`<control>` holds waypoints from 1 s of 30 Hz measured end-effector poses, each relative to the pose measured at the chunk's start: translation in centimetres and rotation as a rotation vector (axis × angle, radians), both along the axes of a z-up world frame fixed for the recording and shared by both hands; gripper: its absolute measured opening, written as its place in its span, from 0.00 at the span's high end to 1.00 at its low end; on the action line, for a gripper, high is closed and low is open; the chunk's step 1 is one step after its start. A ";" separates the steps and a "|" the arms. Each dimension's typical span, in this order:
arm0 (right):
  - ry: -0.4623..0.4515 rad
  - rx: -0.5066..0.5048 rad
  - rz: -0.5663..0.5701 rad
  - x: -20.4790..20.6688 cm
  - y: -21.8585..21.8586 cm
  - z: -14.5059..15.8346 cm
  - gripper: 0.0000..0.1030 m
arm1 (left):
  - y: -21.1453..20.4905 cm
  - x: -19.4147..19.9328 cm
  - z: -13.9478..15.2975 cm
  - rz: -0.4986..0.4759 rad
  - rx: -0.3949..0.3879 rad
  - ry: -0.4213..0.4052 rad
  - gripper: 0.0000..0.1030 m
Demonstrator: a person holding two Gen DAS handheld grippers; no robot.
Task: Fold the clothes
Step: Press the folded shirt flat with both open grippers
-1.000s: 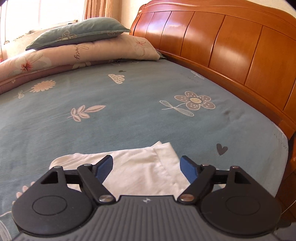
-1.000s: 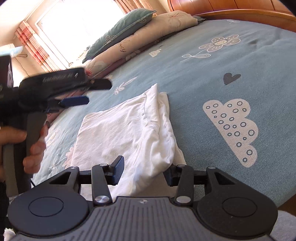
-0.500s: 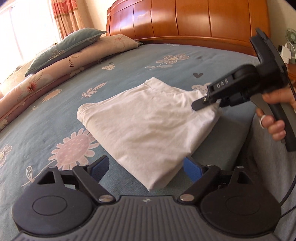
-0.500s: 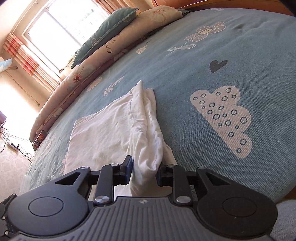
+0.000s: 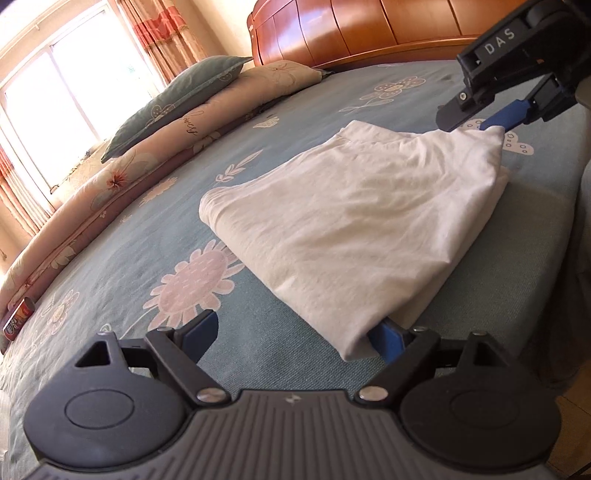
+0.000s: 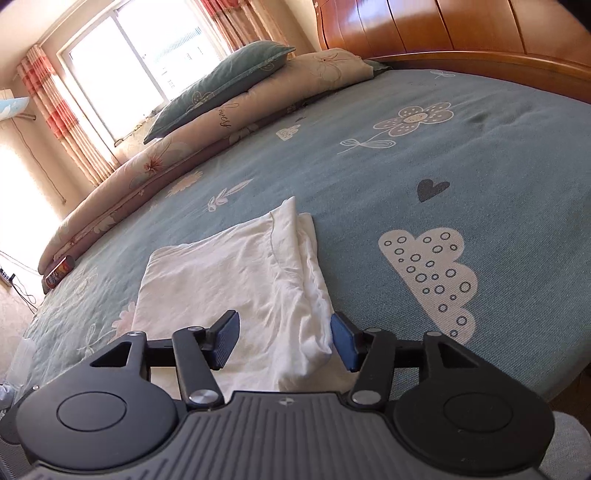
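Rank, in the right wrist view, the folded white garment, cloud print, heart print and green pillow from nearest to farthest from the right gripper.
1. Folded white garment, between the right gripper's open jaws.
2. Cloud print, right.
3. Heart print, right, beyond.
4. Green pillow, far left, by the window.

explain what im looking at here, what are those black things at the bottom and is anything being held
Those black shapes are hand-held grippers, one in each of a person's hands, each carrying a wide-angle camera that looks out along its two blue-padded fingers. One picture comes from the left gripper, the other from the right gripper. Both look across a bed with a blue flowered sheet, pillows and a wooden headboard. A folded white garment lies on the sheet. Both grippers are open with a corner of the garment between their fingers; nothing is clamped. The left view also shows the right gripper at the garment's far corner.
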State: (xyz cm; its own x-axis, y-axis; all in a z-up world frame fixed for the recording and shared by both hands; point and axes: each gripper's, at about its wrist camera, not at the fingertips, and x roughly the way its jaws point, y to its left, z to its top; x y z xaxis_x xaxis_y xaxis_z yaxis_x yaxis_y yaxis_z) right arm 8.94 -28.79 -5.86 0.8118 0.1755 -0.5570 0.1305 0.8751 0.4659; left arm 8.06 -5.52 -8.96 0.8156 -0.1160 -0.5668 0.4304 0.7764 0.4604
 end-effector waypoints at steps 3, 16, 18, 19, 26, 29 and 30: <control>-0.013 -0.014 0.008 0.0 0.4 0.1 0.36 | -0.3 0.0 -0.4 0.012 0.065 -0.002 0.15; -0.144 -0.251 0.152 0.5 3.0 0.9 0.35 | 2.8 0.2 4.2 -0.056 -0.069 0.099 0.14; -0.179 -0.316 0.219 0.9 4.0 1.0 0.35 | 3.2 1.0 5.7 -0.071 -0.104 0.094 0.13; -0.188 -0.340 0.262 1.2 4.6 0.8 0.35 | 3.5 2.0 6.4 -0.062 -0.129 0.096 0.13; -0.140 -0.345 0.452 2.4 7.1 -3.1 0.33 | 4.1 11.9 9.1 -0.024 -0.474 0.269 0.11; -0.137 -0.317 0.468 2.6 6.6 -3.8 0.32 | 3.4 15.9 7.5 -0.016 -0.552 0.379 0.11; -0.139 -0.302 0.476 2.6 6.3 -3.8 0.32 | 3.0 17.0 6.6 -0.007 -0.565 0.406 0.11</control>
State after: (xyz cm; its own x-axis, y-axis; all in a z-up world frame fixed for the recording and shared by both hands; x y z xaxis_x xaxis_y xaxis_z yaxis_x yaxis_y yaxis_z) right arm 11.53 -22.52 -9.67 0.7512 0.3893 -0.5330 -0.3549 0.9191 0.1711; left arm 25.09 -2.49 -2.38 0.5498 -0.4876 -0.6782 0.4886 0.8463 -0.2124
